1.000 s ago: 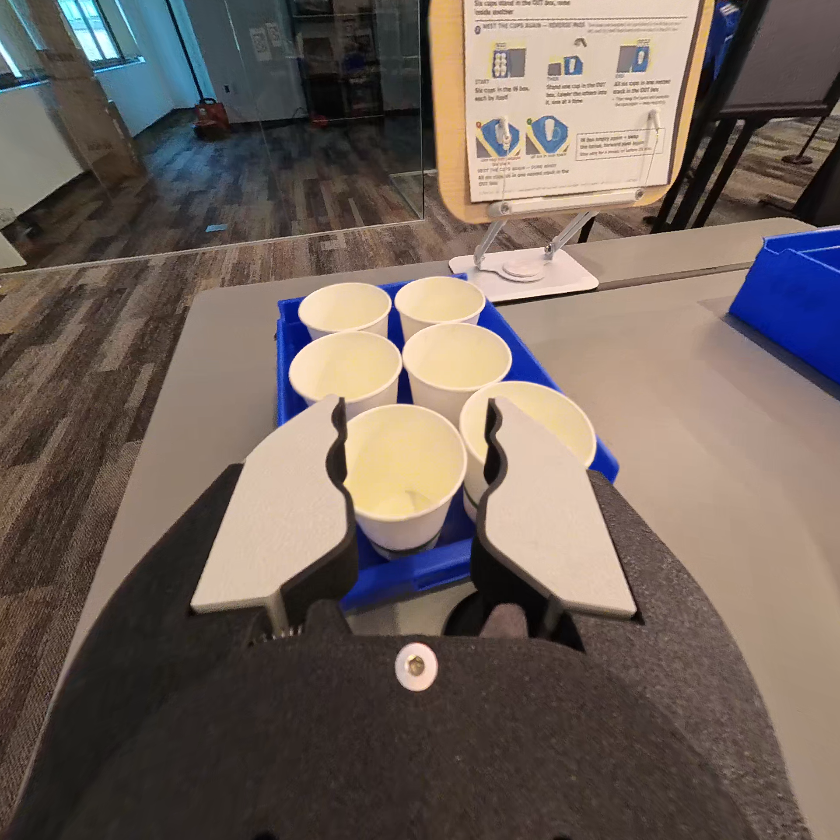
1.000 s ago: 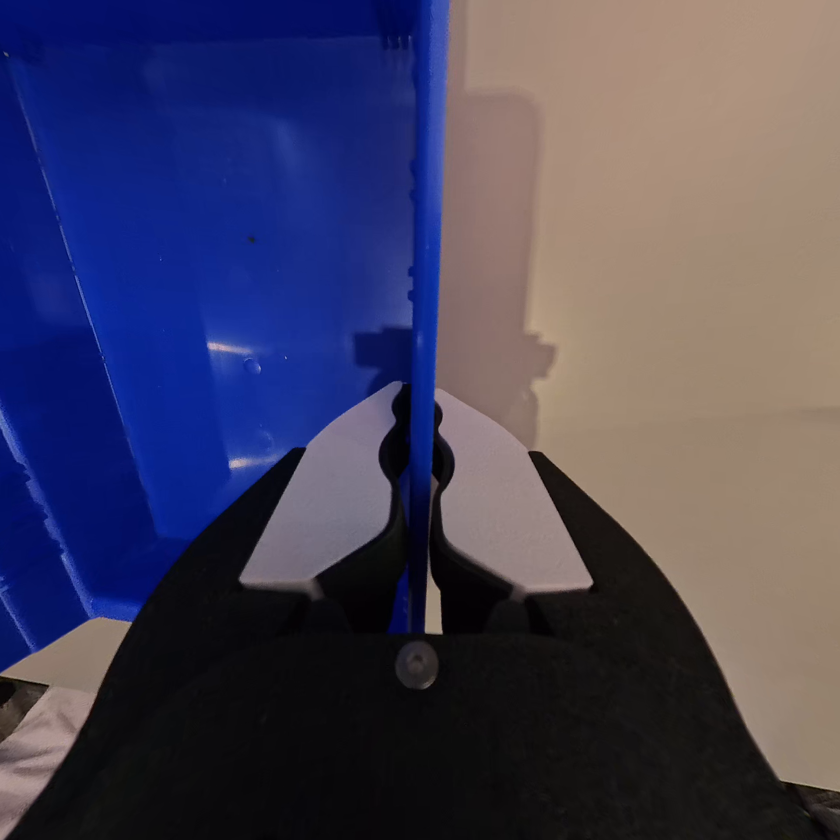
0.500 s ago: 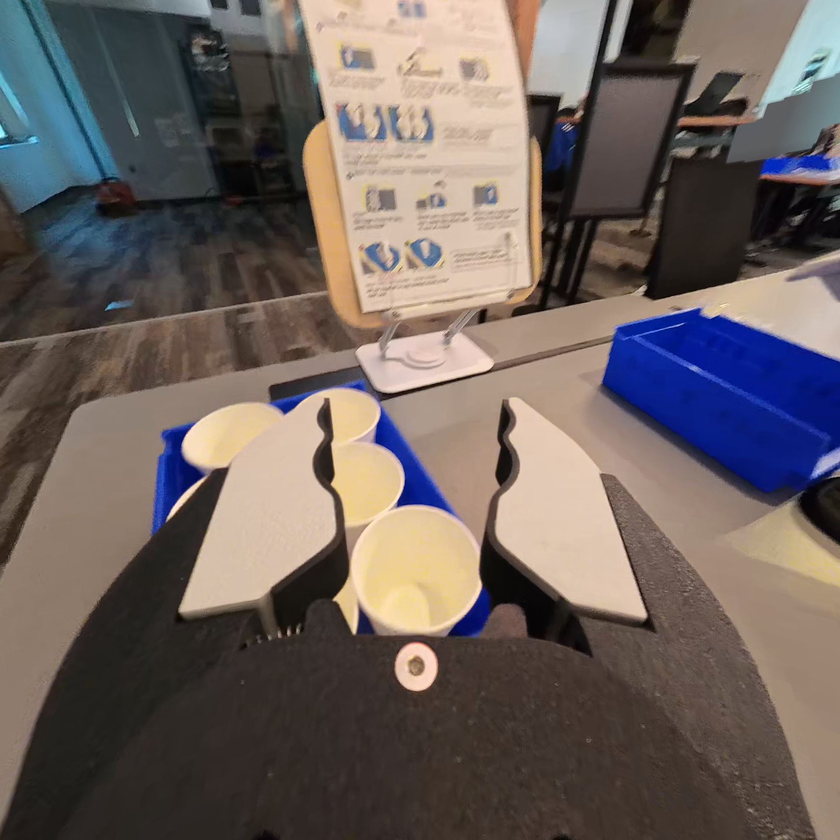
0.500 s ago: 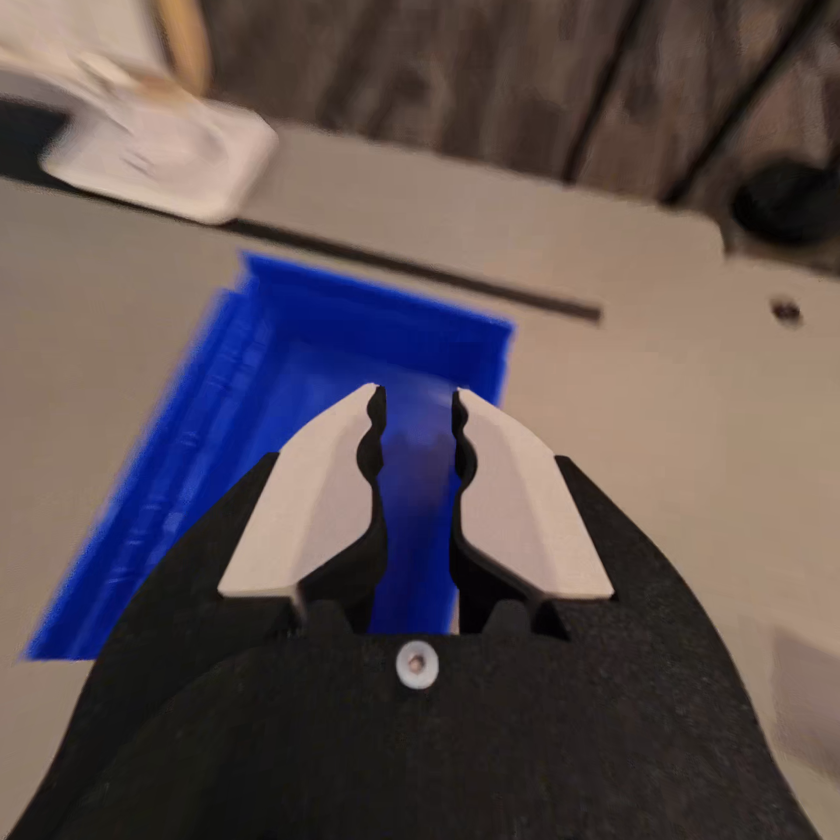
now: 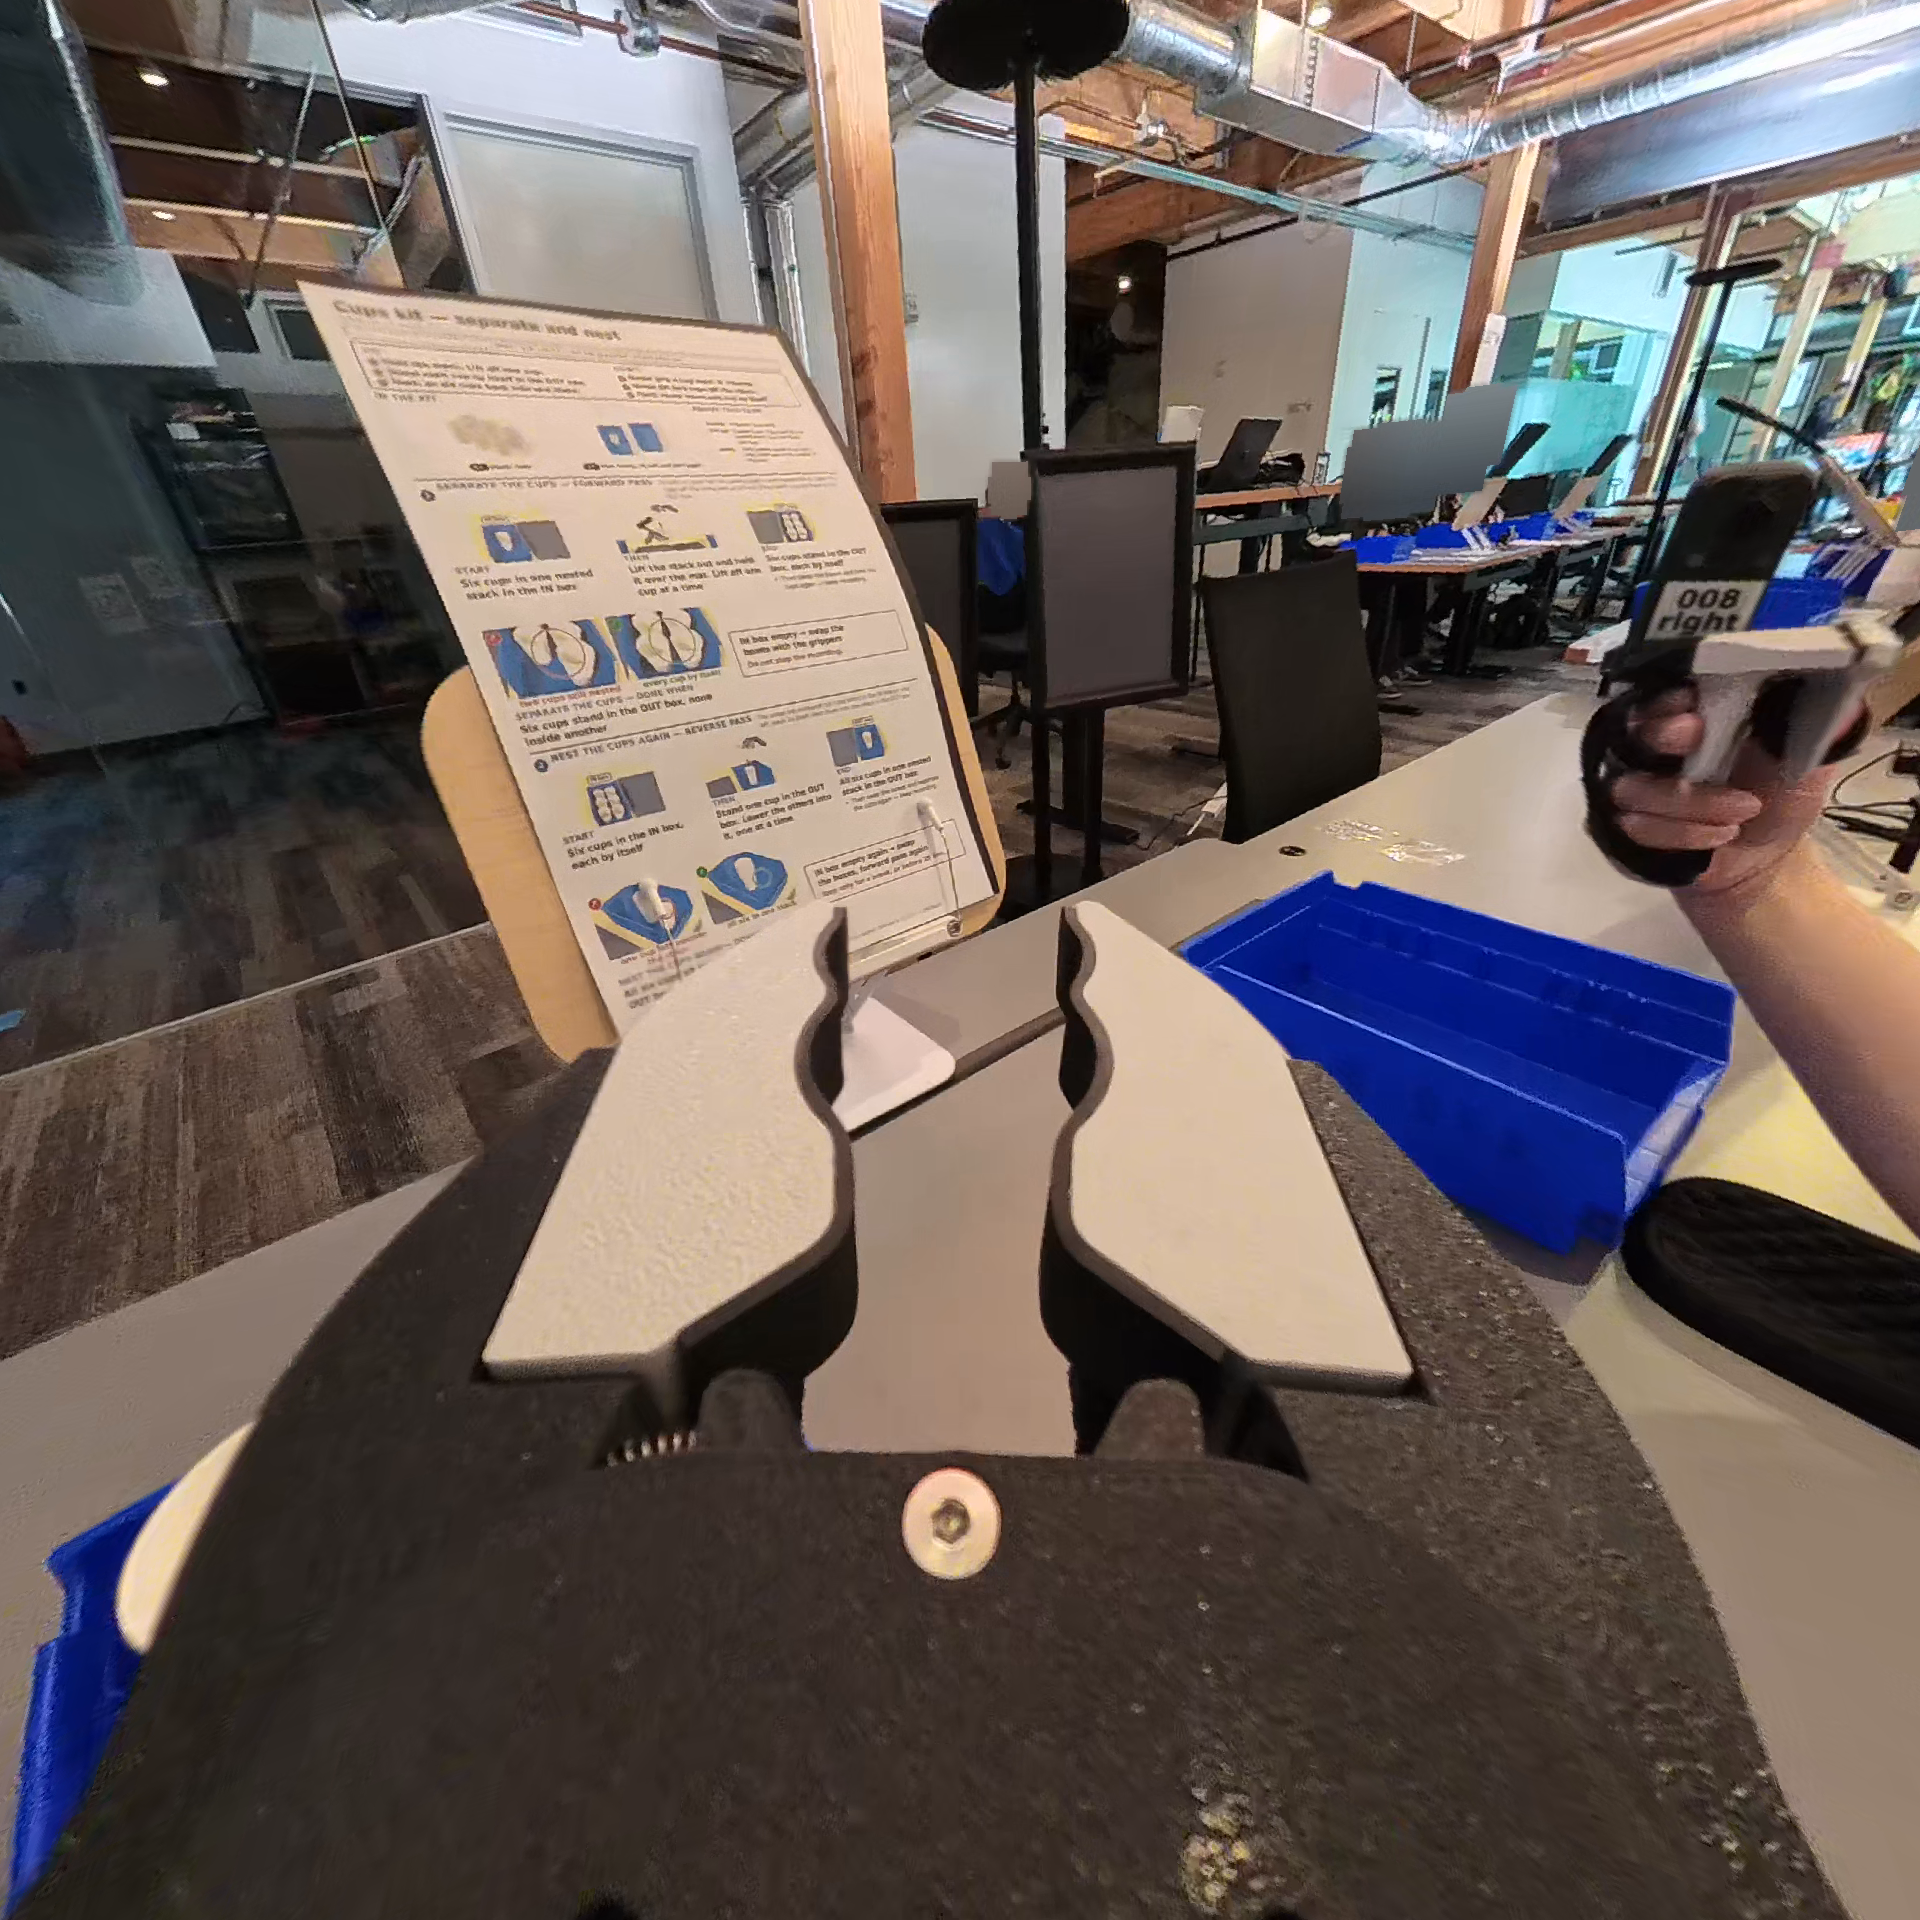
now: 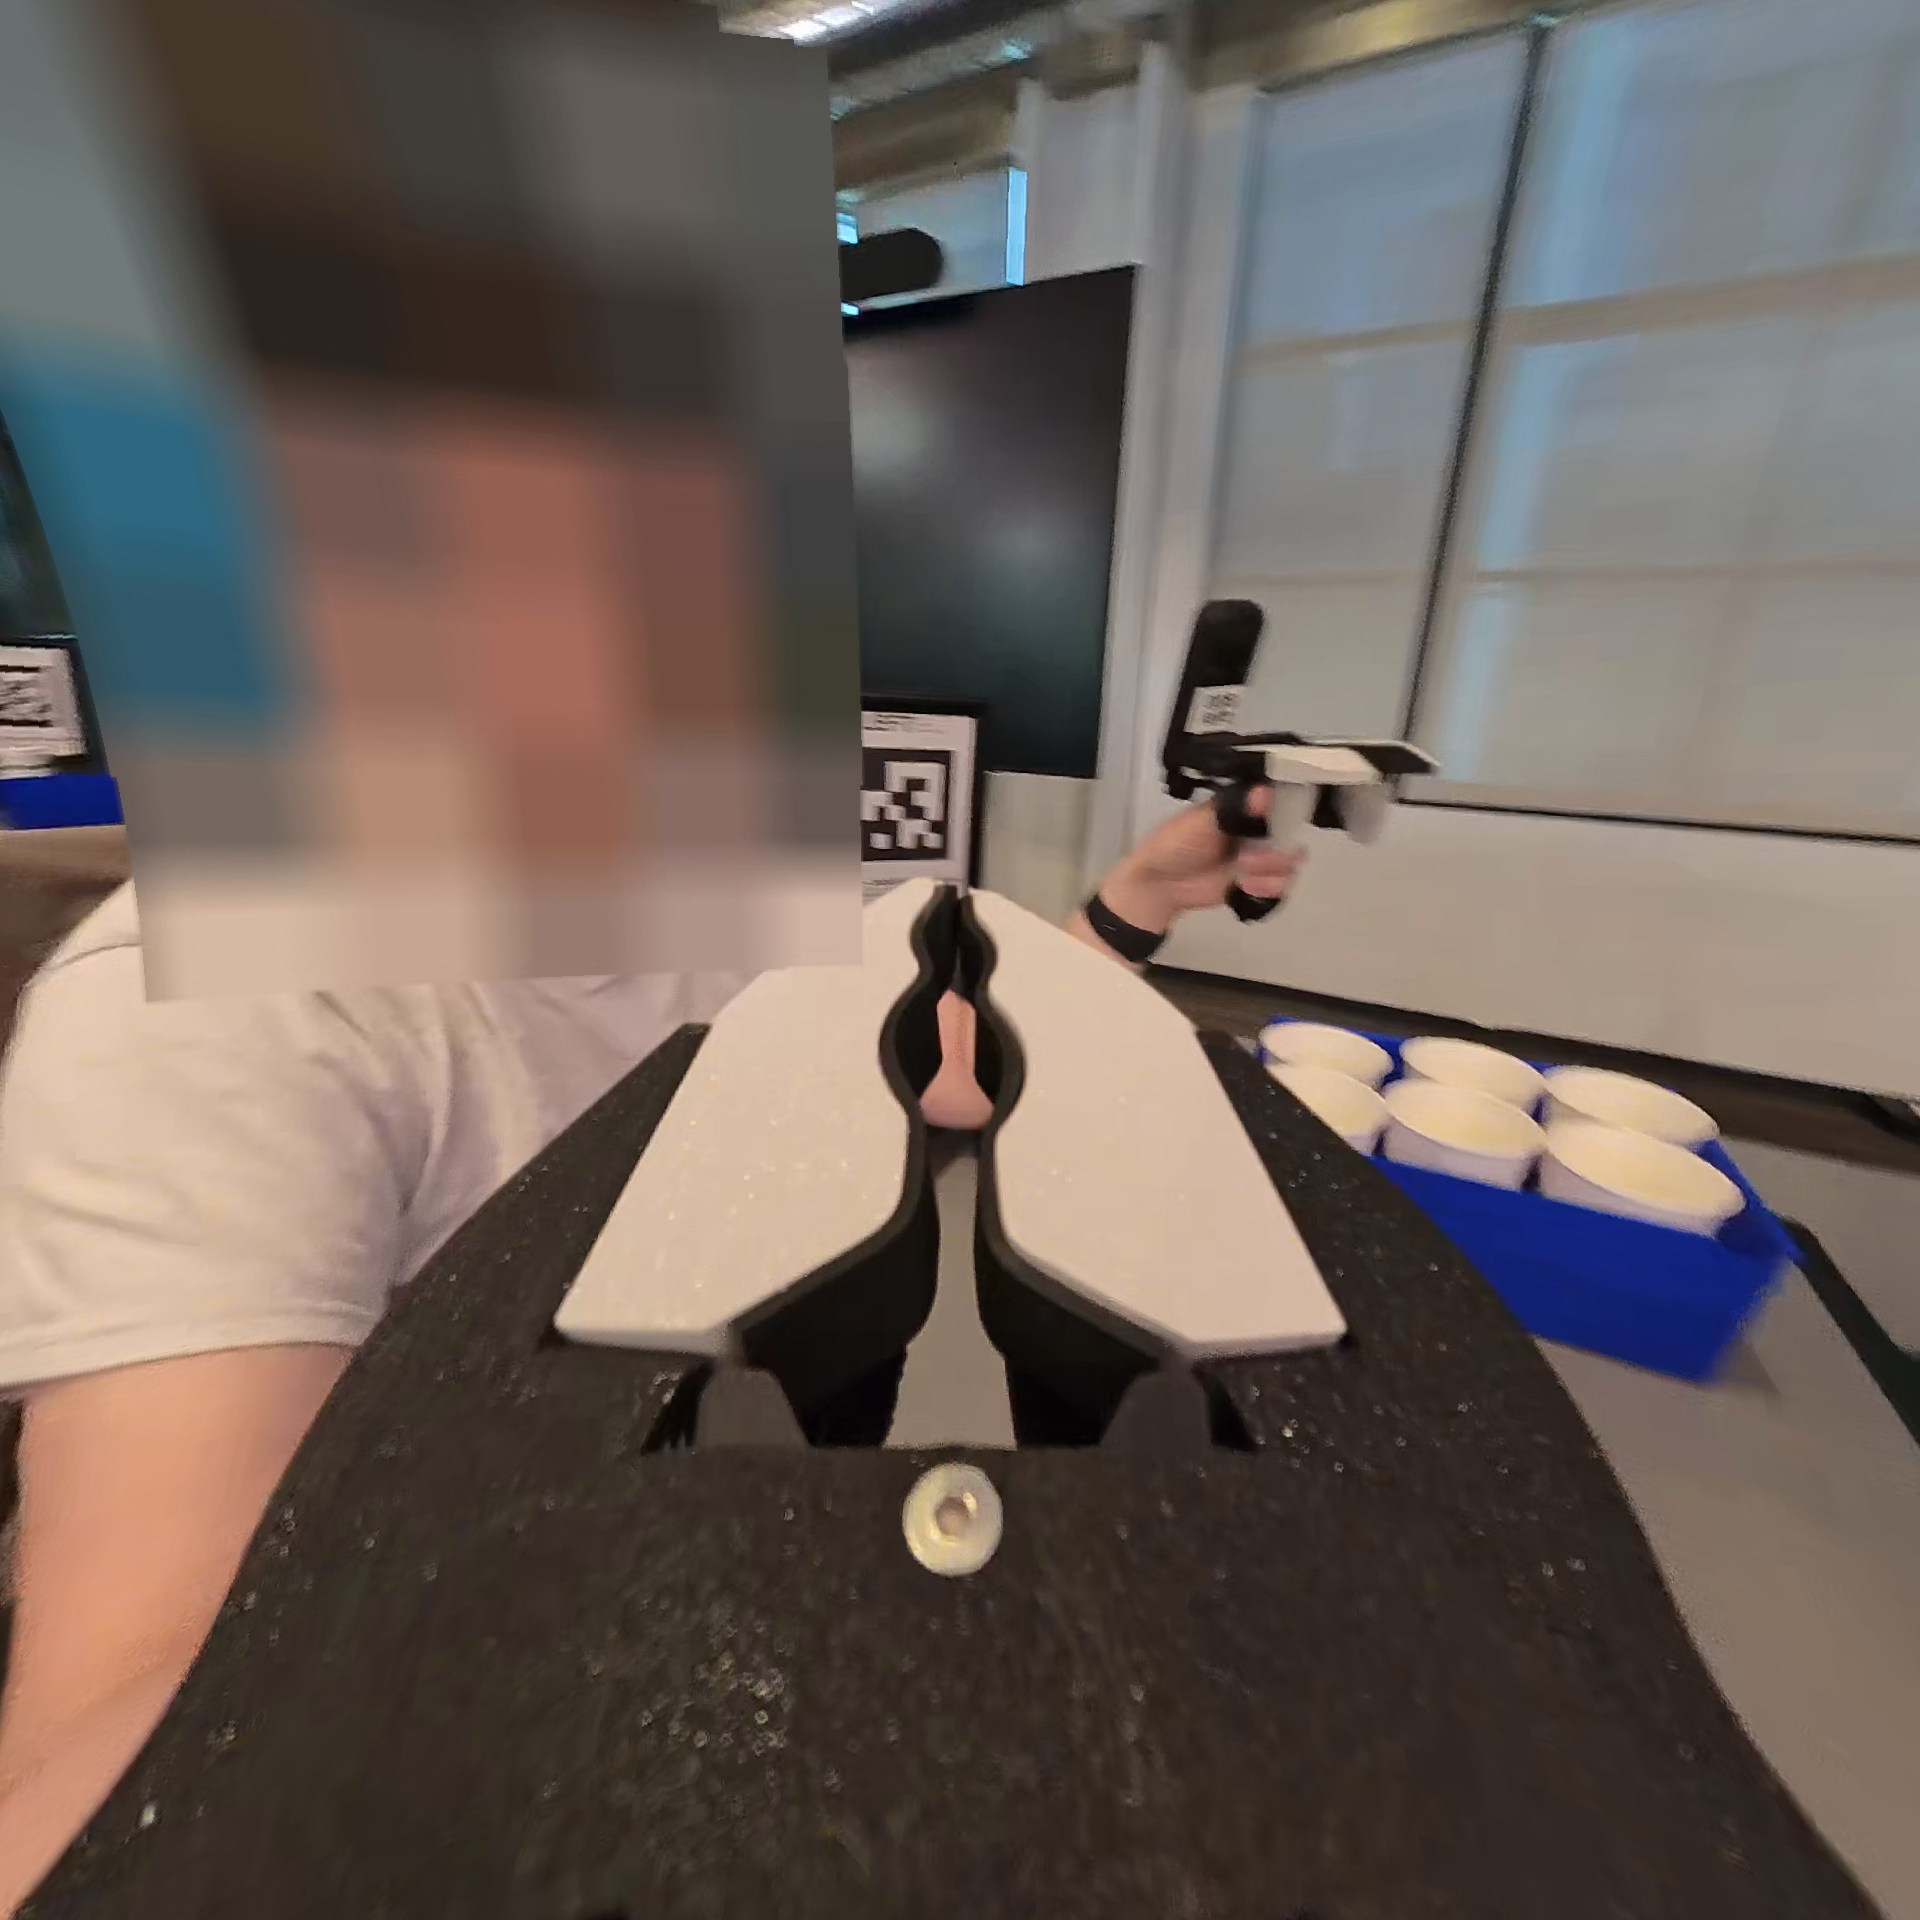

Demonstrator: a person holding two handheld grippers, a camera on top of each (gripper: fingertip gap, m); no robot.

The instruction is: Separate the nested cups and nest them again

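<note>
- Six white paper cups [image 6: 1465,1127] are standing singly, none nested, in two rows of three inside a blue bin [image 6: 1621,1278] on the grey worktop [image 6: 1621,1475], as the right wrist view is showing; only a sliver of one cup and of that bin is peeking out at the lower left of the left wrist view.
- A second blue bin [image 5: 1475,1049], empty, is sitting on the worktop well apart from the cups, beside a black pad [image 5: 1787,1299].
- The left gripper [image 5: 945,1029] is hovering above the worktop with its jaws spread wide and nothing between them, pointing past the cups toward an instruction sheet [image 5: 665,665] on a stand.
- The right gripper [image 6: 956,935] is being held up in the air, turned back toward the person [image 6: 260,1122], its jaws nearly touching at the tips and holding nothing.
- The separating appears to be done and the re-nesting appears to be starting: both grippers are needing to swing back down to the bins.
- Doing it well is likely meaning closing on one cup's wall near the rim with light pressure, since thin paper is crushing easily, standing it upright in the empty bin, then lowering each next cup straight down into it.
</note>
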